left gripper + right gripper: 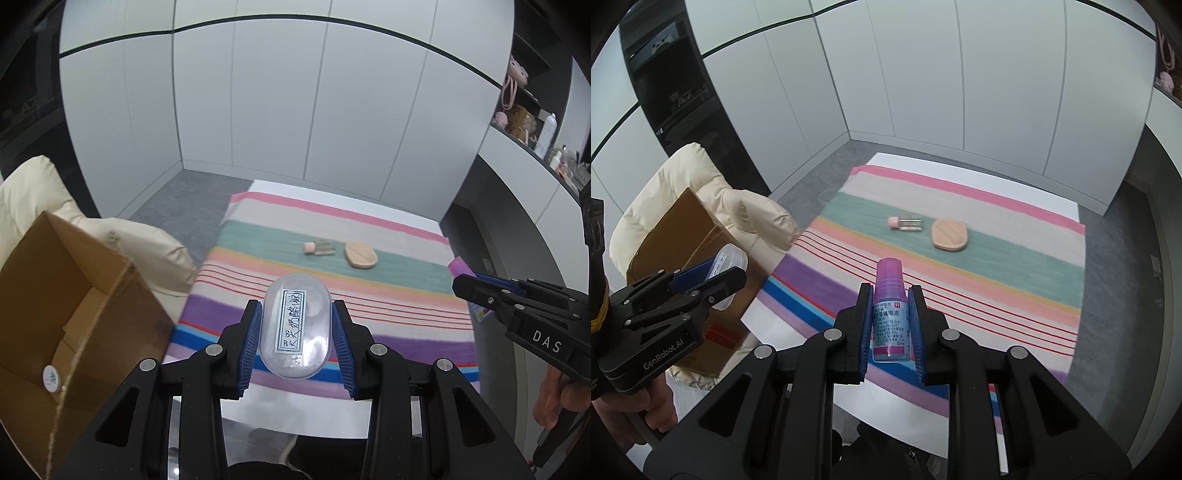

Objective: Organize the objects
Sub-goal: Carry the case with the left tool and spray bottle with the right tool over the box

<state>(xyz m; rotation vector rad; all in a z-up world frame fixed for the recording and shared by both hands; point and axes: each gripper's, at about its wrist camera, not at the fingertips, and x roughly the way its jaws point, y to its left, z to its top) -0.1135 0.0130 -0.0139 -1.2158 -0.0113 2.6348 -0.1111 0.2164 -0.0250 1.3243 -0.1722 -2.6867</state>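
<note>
Two hand-held tongs are in play, each clamped on a small item; the left gripper point(295, 332) is closed on a clear oval plastic case point(295, 325) with a white printed label, its blue pads pressed against the two long sides so the label faces up; the right gripper point(890, 325) is closed on a small eye-drop bottle point(889, 314) with a purple cap, pinched around its labelled body with the cap pointing away from the wrist, which keeps so slim a thing from slipping. Both items are held in the air above the near edge of a striped cloth point(388, 291) spread over a white table point(295, 410). An open cardboard box point(66, 295) stands just off the table's left edge, against a cream padded jacket point(33, 192); a small round white item point(50, 377) is already seen on its floor, so the box is judged to be the collecting place, and the case is held near its rim. Toward the far middle of the cloth, a little glass vial point(320, 247) with a pink cap is lying on its side just beside a flat oval wooden piece point(361, 254), not yet gathered.
</note>
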